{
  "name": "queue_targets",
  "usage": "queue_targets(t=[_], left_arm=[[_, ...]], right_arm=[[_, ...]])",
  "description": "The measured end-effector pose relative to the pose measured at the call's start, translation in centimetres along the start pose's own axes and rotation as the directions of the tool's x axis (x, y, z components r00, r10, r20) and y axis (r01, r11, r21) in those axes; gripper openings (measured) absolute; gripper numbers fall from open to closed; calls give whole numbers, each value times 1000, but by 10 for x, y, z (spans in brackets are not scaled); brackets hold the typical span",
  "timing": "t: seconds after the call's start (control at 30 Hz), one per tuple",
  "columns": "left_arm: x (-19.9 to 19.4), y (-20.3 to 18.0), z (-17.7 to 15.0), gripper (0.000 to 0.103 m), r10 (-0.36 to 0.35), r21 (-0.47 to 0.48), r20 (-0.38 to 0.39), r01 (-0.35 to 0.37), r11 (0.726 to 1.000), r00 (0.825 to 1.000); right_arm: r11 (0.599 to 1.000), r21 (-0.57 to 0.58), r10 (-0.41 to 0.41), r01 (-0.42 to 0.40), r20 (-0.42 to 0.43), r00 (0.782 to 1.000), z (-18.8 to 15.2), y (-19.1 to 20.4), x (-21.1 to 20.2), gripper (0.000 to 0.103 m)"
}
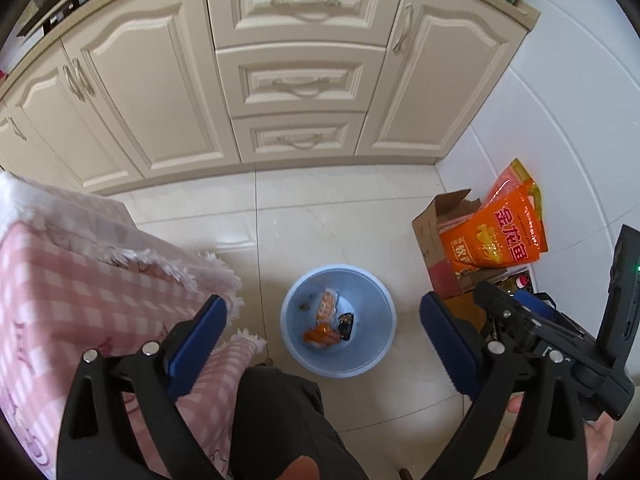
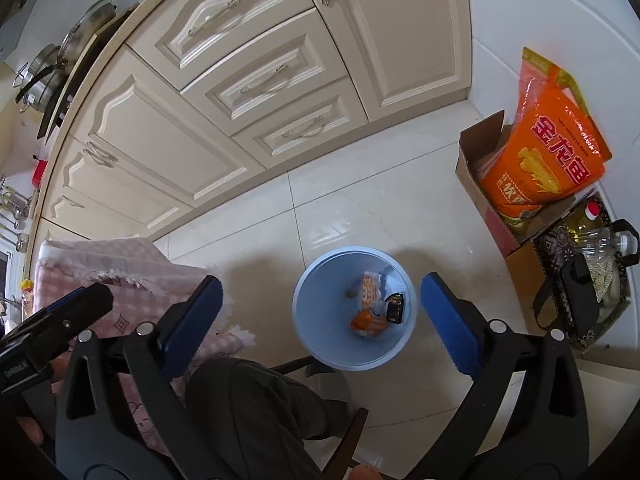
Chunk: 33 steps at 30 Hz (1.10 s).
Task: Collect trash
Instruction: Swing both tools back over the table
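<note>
Left gripper (image 1: 322, 330) and right gripper (image 2: 320, 312) hover above the blue bin (image 1: 294, 344), jaws spread wide and empty. Three wrappers (image 1: 325, 322) lie at the bin's bottom, on the tiled floor (image 1: 340, 216).

From my left wrist camera, the left gripper (image 1: 323, 334) hangs with jaws spread wide above a pale blue bin (image 1: 296, 344) on the tiled floor (image 1: 344, 216). Orange wrappers (image 1: 326, 322) lie inside. A pink checked cloth (image 1: 80, 280) drapes at left; the right gripper (image 1: 516, 308) shows at right, beside a cardboard box (image 1: 430, 236) and an orange bag (image 1: 504, 236).
</note>
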<state>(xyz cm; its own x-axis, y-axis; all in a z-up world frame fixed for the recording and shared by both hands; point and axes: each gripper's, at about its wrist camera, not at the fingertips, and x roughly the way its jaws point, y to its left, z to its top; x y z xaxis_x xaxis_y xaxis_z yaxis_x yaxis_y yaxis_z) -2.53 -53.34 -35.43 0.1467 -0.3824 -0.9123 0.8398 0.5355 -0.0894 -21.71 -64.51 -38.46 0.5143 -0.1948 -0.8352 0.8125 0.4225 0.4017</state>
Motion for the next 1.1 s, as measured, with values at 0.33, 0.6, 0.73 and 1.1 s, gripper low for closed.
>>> queue_targets(t=[0.33,0.6,0.73,1.1], left_arm=[[-43,6,-3,95,-22,-6,77,23,1000,997],[-96,31,-21,95,-24,-34,162,30,999,986],[-131,52,-34,95,-3,-59,226,16,998,974],[-229,146,-93,95,180,-241,374,-93,966,910]], right_arm=[[999,-32,-8,10,49,999,2,22,-31,97],[994,-96,57,-47,105,993,3,69,-68,97],[981,-166,125,-102,135,983,3,109,-90,97],[863,-436,334,-256,111,936,-27,248,-139,97]])
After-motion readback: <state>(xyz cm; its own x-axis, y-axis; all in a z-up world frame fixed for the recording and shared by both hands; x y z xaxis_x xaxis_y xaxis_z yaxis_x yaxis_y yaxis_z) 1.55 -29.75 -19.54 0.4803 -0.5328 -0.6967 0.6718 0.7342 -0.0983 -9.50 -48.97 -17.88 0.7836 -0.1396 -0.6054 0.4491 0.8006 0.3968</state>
